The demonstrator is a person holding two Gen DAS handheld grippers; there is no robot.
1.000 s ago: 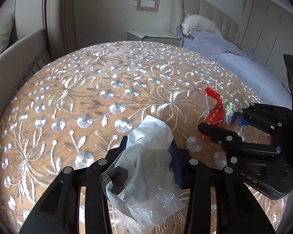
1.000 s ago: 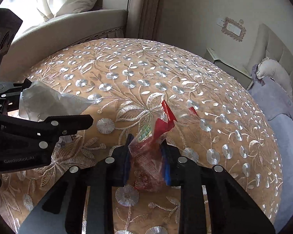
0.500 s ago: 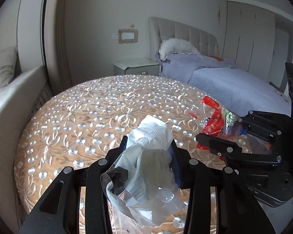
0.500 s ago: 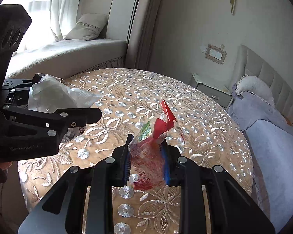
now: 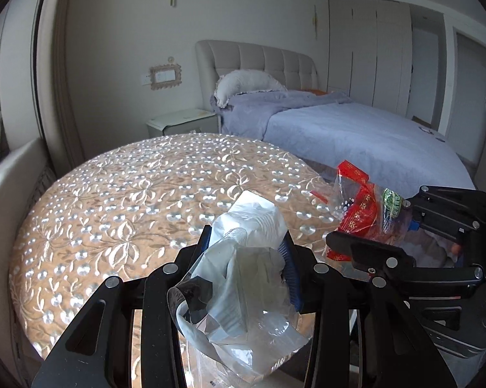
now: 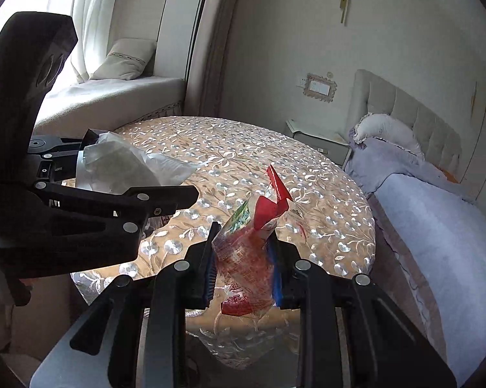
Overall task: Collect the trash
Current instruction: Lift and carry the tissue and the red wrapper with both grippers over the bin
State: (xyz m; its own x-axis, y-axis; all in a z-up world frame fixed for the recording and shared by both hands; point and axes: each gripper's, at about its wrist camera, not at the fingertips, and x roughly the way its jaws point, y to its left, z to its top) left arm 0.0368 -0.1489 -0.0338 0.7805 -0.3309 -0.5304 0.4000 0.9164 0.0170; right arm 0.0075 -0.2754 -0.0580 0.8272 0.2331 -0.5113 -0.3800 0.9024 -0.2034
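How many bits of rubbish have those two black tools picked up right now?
2. A crumpled clear plastic bag is clamped in the left tool, and a red snack wrapper is clamped in the right tool. The round table shows no more.

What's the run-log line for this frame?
left gripper: shut on clear plastic wrapper | right gripper: shut on red snack wrapper | round table: no trash visible

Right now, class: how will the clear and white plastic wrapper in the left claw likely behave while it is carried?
The plastic wrapper looks floppy: it crumples and droops below the left claw. Probably very light, since thin film bunches easily. Its glossy surface may be slippery, so a loose end could slide out.
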